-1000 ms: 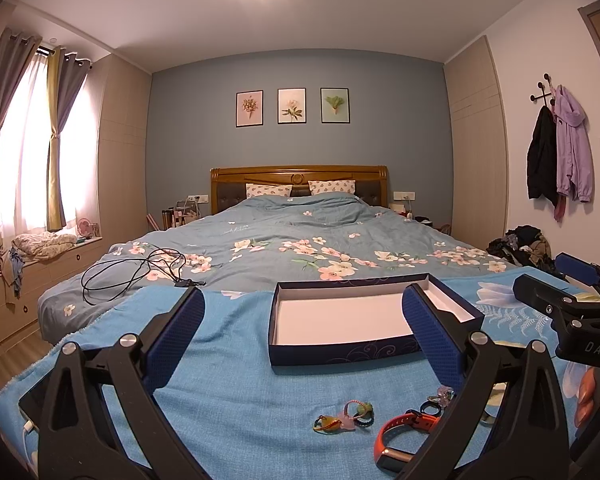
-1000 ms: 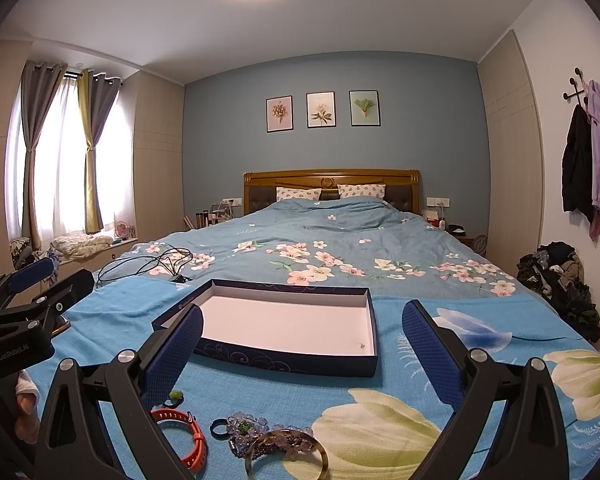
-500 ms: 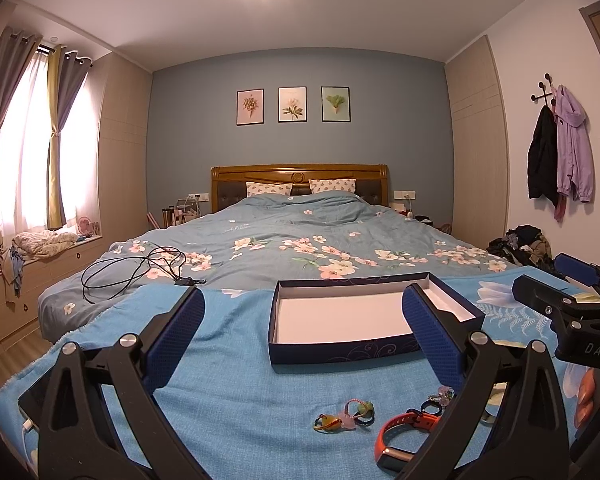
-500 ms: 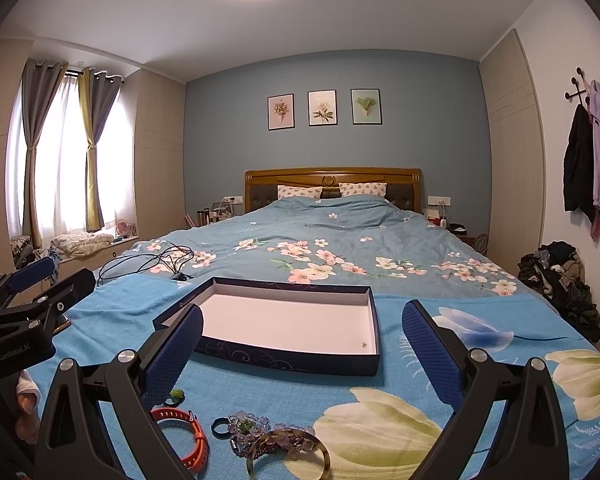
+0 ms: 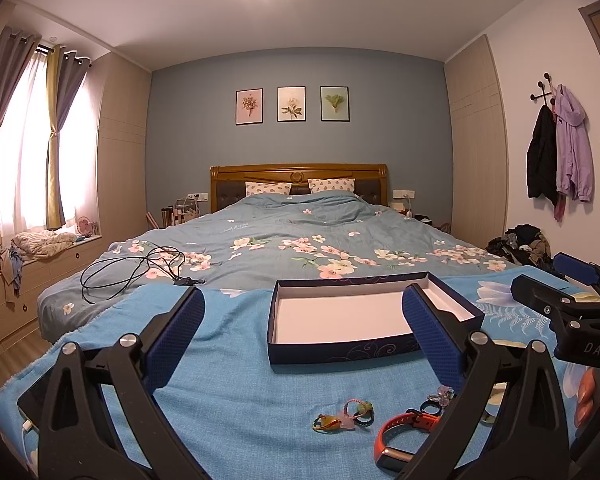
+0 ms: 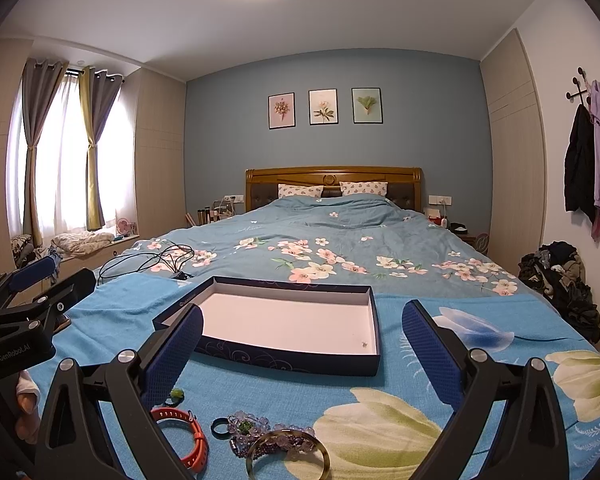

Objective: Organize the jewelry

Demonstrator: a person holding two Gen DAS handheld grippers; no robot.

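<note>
An open navy box [image 5: 340,354] with a white inside lies on the blue blanket; it also shows in the right wrist view [image 6: 284,360]. Jewelry lies in front of it: an orange band [image 5: 400,434] [image 6: 192,440], a small colourful hair tie [image 5: 342,416], a dark ring [image 6: 221,427], a purple bead bracelet [image 6: 260,434] and a gold bangle [image 6: 288,456]. My left gripper [image 5: 302,336] is open and empty above the blanket. My right gripper [image 6: 302,344] is open and empty, just behind the jewelry.
The bed has a floral duvet [image 6: 340,240] beyond the blanket. A black cable [image 5: 132,272] lies on its left side. A phone [image 5: 36,396] lies at the blanket's left edge. Clothes pile [image 6: 560,276] on the floor at right.
Both views have shifted very slightly; the grippers stay open and the jewelry and box have not moved.
</note>
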